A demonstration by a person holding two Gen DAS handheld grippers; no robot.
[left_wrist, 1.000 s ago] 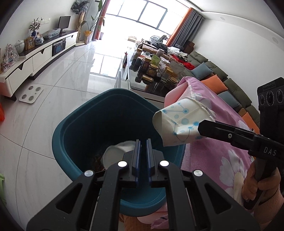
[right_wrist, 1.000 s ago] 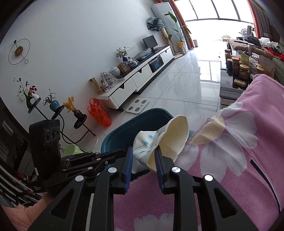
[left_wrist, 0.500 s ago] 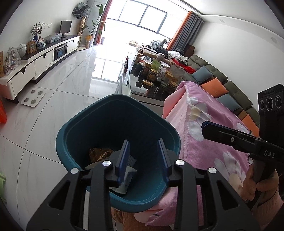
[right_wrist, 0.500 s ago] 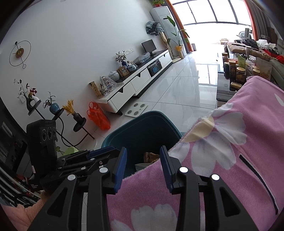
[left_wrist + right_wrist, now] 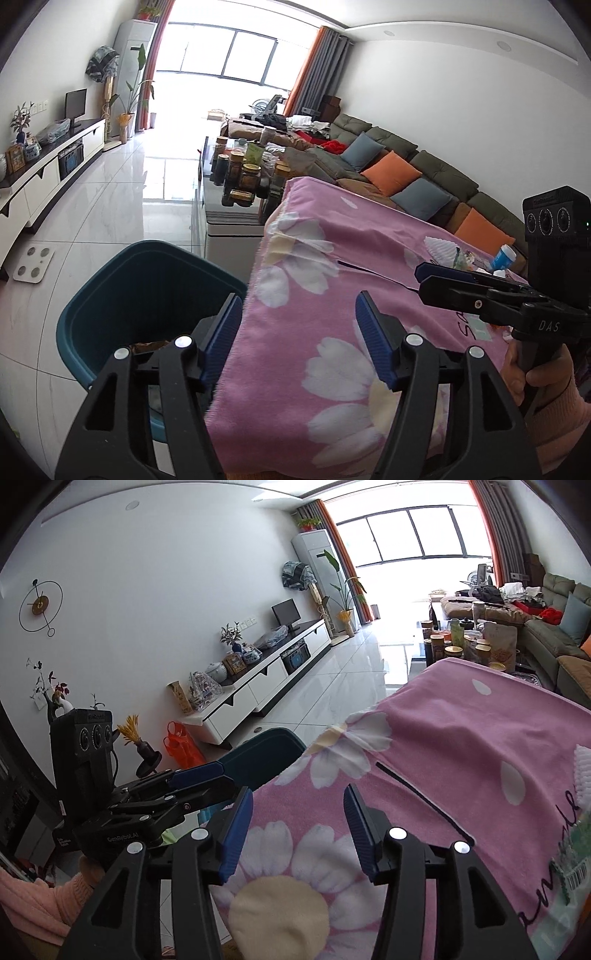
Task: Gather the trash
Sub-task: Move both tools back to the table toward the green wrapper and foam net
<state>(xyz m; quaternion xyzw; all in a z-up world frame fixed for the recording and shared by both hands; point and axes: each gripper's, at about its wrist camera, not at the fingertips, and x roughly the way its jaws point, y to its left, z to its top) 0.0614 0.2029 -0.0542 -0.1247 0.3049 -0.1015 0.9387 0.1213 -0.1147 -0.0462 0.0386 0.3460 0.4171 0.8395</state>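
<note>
Teal bin (image 5: 147,291) beside the bench: contents mostly hidden behind the left tool (image 5: 299,339), jaws opening, nothing between. Pink flowered blanket (image 5: 332,258) covers the bench. Right tool (image 5: 297,830), jaws opening, empty. Wrappers (image 5: 461,258) at far right, partly hidden.

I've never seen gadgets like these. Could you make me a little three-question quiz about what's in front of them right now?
1. True or false: something is clamped between the fingers of the left gripper.
2. Which stands on the floor beside the pink flowered blanket? A) a teal bin B) a red bucket C) a cardboard box
3. Fill in: the cushions on the grey sofa are blue and ______.

Key
1. False: its jaws are opening, with nothing between them. The right gripper is opening too, likewise with nothing in it.
2. A: the teal bin stands by the blanket's edge.
3. Orange, like the orange cushion.
</note>
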